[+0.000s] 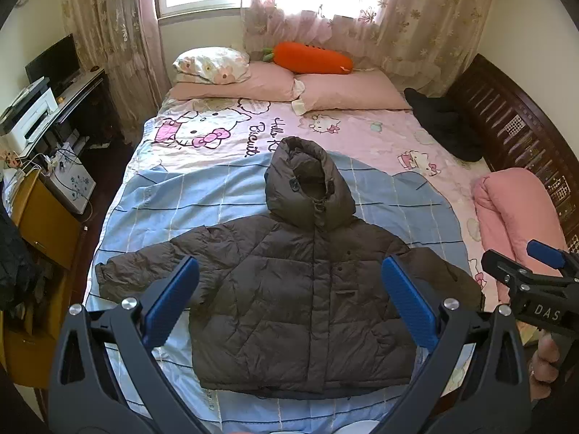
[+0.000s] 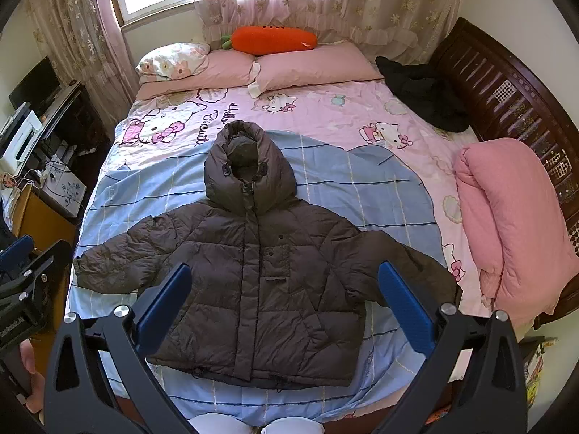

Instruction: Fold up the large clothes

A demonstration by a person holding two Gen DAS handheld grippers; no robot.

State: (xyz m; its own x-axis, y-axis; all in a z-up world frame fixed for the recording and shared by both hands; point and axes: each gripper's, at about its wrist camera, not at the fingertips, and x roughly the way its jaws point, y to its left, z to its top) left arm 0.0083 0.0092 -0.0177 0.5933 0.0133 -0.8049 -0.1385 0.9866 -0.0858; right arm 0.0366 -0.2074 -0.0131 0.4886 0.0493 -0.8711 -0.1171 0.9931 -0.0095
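A: Brown hooded puffer jacket point(image 1: 289, 289) lies flat on the bed point(image 1: 224, 188), front up, closed down the middle. Hem toward the near edge, hood point(image 1: 307, 181) pointing toward the pillows. Both sleeves spread out to the sides.

B: Confirmed from the right wrist view. Jacket point(image 2: 260, 282) sits centred on the blue checked part of the sheet, left sleeve cuff close to the bed's left edge. Left gripper?

A: Left gripper point(image 1: 289, 303) hovers above the jacket's lower half, jaws wide open, blue pads apart, holding nothing. Right gripper point(image 1: 535, 282) shows at the right side of that view, over the bed's right edge; jaw state unreadable there.

B: Right gripper point(image 2: 282, 303) in its own view: jaws spread wide, nothing between them, clear of the fabric.

A: Other items: orange carrot plush point(image 2: 271, 40) on the pink pillows point(image 2: 311, 67) at the far edge, a black garment point(image 2: 423, 94) at the far right corner, a rolled pink quilt point(image 2: 514, 217) along the right edge.

B: Noted. White printer point(image 1: 27, 119) on the worktop left of the bed.
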